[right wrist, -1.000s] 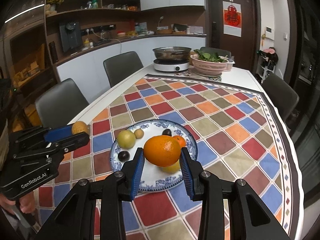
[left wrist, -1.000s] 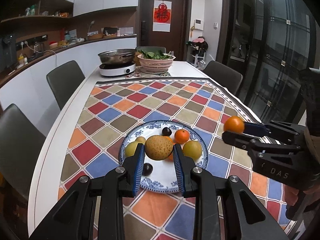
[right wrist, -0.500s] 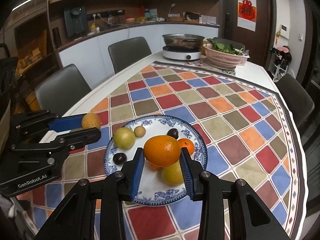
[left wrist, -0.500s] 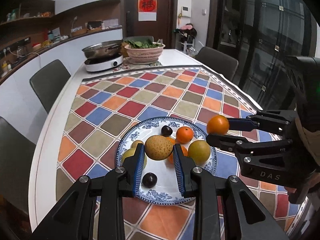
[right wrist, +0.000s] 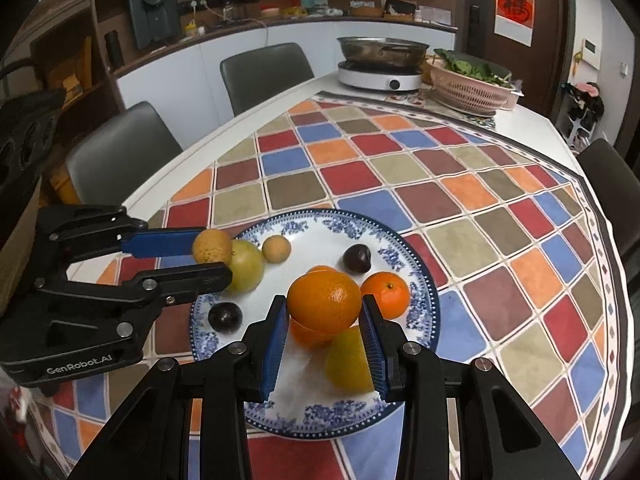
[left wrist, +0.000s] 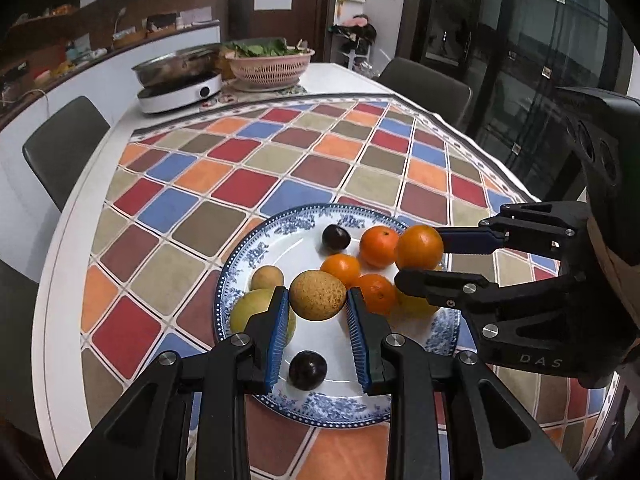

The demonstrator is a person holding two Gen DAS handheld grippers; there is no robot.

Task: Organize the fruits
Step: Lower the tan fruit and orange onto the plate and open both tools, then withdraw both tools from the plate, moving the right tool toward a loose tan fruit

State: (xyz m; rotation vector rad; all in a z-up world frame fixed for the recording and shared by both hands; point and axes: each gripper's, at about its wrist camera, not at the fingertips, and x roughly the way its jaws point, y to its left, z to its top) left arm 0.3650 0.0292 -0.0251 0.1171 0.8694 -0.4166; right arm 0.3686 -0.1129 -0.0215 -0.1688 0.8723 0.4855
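Left gripper (left wrist: pixel 318 310) clamps a speckled tan round fruit (left wrist: pixel 317 295) above the blue-patterned white plate (left wrist: pixel 256 252), over its left half. Right gripper (right wrist: pixel 324 322) clamps a large orange (right wrist: pixel 324 301) above the plate's right half. Checkered cloth (left wrist: pixel 224 184) surrounds the plate rim.

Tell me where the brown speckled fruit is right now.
The brown speckled fruit sits clamped in the left gripper, held above the plate's left side, over the yellow-green fruit.

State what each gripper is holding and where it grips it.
Left gripper clamps the speckled brown fruit across its sides. Right gripper clamps the large orange across its sides.
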